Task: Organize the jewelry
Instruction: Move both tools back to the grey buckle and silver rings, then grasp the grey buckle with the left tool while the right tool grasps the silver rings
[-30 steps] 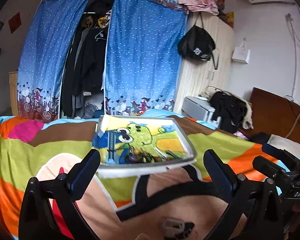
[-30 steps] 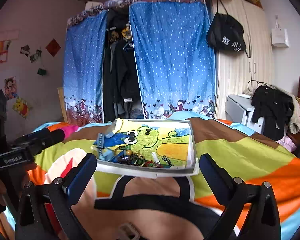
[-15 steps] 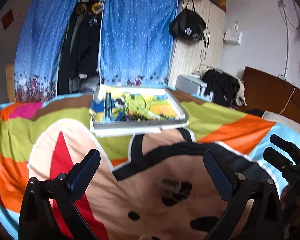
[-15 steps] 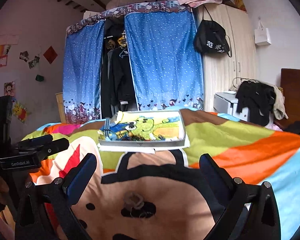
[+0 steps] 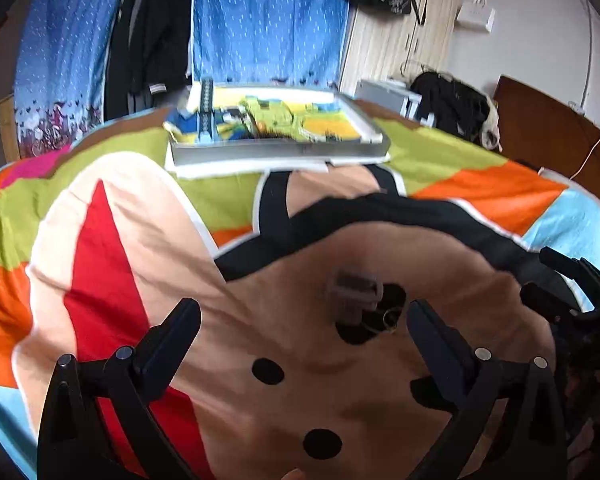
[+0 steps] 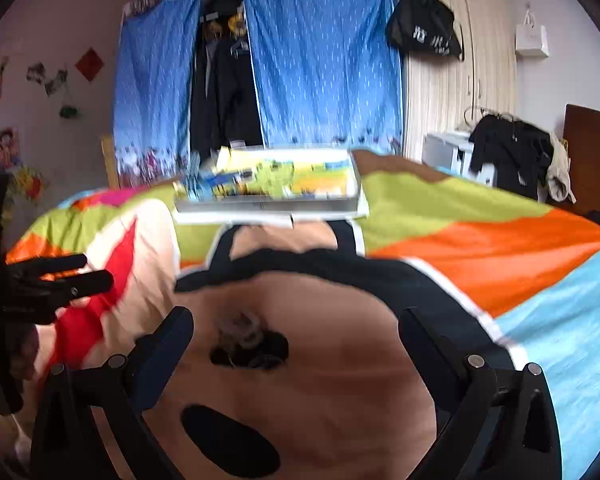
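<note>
Both tools are spread wide and empty over the bed: the left tool (image 5: 304, 320) and the right tool (image 6: 296, 328) each hang above the cartoon-print blanket (image 5: 148, 248), jaws well apart.

Just ahead of them, on a black patch of the print, lies a small loose cluster: a pale clip (image 5: 354, 290) that looks like plastic, and what seems to be a thin metal ring (image 5: 390, 314) touching it. In the right view the same cluster (image 6: 244, 338) is blurred, so I can't tell exactly how many pieces there are.

These look light, small and hard, and they sit on soft bedding that will give under pressure, so I'd guess a pinch from above could push them into the fabric or snag it. The clip's blocky body seems the surest hold; the ring looks slippery and liable to roll.

Farther off, near the bed's far edge, sits the tray (image 5: 276, 148) with a bright cartoon liner and a jumble of small items, probably the jewelry's destination.
</note>
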`<state>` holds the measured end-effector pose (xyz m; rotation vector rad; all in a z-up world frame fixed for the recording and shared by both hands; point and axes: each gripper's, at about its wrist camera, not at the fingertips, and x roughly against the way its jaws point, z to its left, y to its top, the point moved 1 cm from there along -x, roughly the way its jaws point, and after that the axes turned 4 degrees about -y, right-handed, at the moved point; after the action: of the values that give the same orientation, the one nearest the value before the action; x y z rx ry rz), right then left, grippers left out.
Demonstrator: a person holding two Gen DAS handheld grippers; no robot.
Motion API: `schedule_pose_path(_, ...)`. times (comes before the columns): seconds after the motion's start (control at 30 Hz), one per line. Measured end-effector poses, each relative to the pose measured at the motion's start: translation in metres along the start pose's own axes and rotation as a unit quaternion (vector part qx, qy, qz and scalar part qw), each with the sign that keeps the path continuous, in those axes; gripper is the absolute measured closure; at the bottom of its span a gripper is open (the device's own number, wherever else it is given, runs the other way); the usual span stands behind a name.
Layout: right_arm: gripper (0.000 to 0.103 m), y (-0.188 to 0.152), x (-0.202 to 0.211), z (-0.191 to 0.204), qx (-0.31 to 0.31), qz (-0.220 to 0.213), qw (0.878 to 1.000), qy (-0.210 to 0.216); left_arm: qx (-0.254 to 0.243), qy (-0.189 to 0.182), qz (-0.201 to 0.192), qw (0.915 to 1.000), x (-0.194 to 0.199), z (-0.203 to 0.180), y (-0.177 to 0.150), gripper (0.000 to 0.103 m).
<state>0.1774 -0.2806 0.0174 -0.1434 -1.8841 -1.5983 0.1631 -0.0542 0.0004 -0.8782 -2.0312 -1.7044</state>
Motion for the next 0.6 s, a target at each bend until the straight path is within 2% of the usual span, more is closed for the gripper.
schedule_pose_path(0.23, 0.000, -0.029, -0.036, -0.007, 0.009, 0.053, 0.999, -0.005, 0.007, -0.025, 0.053, 0.9983, -0.038, 0.006, -0.005, 0.002)
schedule_pose_path(0.47, 0.000, -0.044, -0.068, -0.006, 0.024, 0.075, 0.997, -0.015, -0.013, -0.064, 0.093, 0.9935, -0.072, 0.004, 0.003, 0.002)
schedule_pose_path(0.53, 0.003, -0.046, -0.075, -0.006, 0.023, 0.080, 0.996, -0.016, -0.014, -0.068, 0.102, 0.9923, -0.084, 0.005, 0.008, 0.002)
schedule_pose_path(0.6, 0.013, -0.048, -0.082, -0.006, 0.022, 0.086, 0.996, -0.018, -0.010, -0.072, 0.108, 0.9914, -0.092, 0.007, 0.013, 0.002)
